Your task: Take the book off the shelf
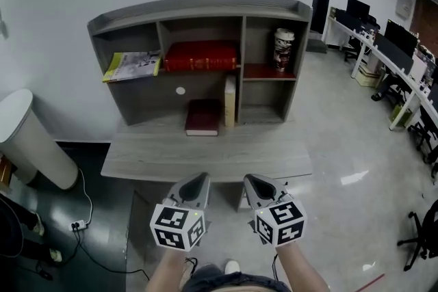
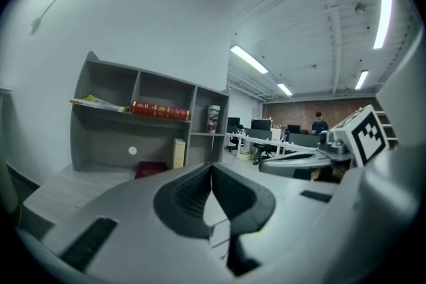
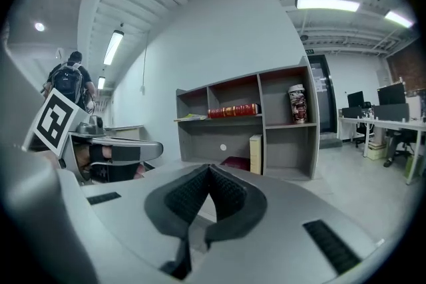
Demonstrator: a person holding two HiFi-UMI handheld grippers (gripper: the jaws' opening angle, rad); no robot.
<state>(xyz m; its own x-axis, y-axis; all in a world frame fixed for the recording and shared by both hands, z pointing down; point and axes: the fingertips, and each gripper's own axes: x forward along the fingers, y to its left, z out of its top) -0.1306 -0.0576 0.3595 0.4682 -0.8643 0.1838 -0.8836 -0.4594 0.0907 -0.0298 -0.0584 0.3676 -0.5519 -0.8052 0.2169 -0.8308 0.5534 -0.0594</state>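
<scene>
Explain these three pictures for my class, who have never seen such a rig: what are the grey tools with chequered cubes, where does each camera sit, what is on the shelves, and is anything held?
There is no robot here. A person holds a two-jaw gripper in each hand, and the patterned cube is part of it. The head view comes from a camera on the person's head, looking down at the left gripper and the right gripper. The other two pictures come from cameras riding on each gripper, looking along its jaws. Both pairs of jaws are shut with nothing between them. Ahead, a grey shelf unit stands on a desk. A red book and a magazine lie on its upper shelf, and a patterned can stands at the right. Below, a dark red book lies flat beside an upright cream book.
</scene>
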